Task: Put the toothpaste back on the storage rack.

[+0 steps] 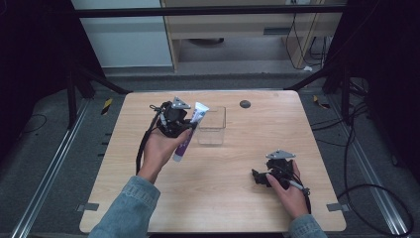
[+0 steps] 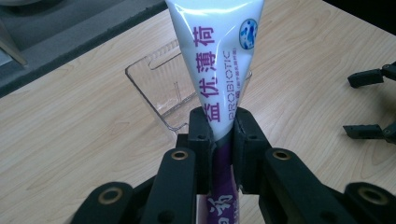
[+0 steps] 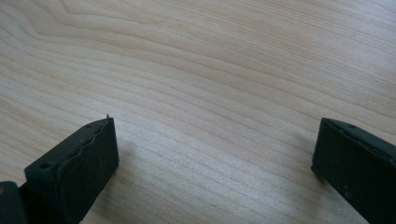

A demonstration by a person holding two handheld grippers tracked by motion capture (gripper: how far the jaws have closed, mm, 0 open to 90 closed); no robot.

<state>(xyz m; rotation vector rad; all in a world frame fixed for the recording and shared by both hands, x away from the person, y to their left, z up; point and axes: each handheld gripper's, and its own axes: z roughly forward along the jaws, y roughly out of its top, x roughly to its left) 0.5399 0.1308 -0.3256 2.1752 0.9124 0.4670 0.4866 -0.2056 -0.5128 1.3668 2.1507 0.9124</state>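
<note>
Now, toothpaste tube (image 2: 219, 70) clamped in left gripper (image 2: 219, 126), beside clear box (image 2: 159, 88)

Tube (image 1: 189, 133) seemingly just left of bin (image 1: 212, 126) on table (image 1: 223, 198)

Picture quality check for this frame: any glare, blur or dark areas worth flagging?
High view: soft and low-detail, surroundings nearly black, table evenly lit. Left gripper view: mild sheen on the toothpaste tube, print readable; the clear box shows faintly. Right gripper view: wood grain sharp, black jaws near the bottom edge slightly soft.
</note>
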